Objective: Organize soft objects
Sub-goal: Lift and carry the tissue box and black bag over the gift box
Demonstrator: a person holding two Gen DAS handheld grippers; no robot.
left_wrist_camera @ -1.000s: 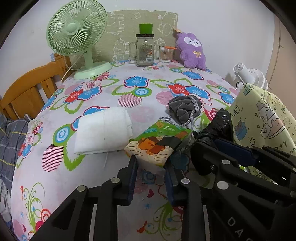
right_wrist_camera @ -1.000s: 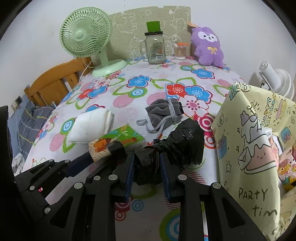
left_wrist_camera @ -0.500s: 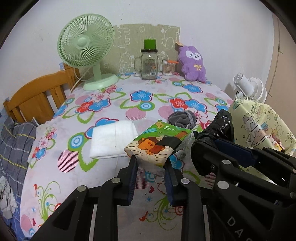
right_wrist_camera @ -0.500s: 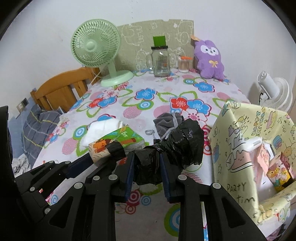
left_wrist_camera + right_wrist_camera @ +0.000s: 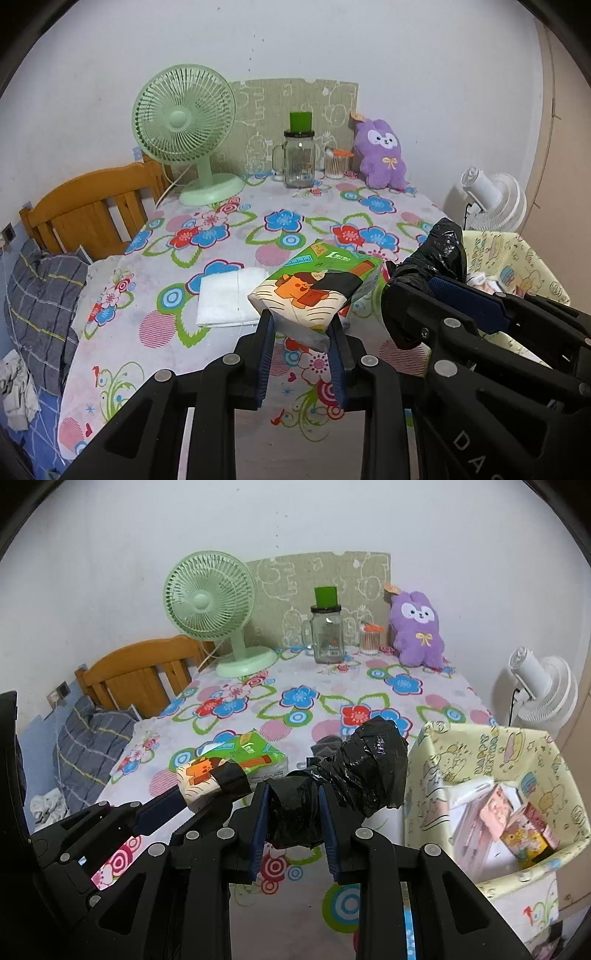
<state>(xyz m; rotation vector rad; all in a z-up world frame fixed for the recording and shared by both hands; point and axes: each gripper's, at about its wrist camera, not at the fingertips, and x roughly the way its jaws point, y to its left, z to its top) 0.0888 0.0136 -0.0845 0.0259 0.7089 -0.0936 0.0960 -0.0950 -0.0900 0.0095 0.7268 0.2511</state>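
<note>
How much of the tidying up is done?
Done: the yellow basket already holds some packs. In hand: the left tool grips a tissue pack and the right tool grips a black bag bundle, both lifted off the table. Left: the white cloth and grey pouch.

White wall (image 5: pixel 406 44), wooden headboard (image 5: pixel 88 210)

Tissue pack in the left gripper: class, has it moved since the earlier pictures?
Yes. The tissue pack has risen off the table: earlier beside the white cloth, it now overlaps it.
</note>
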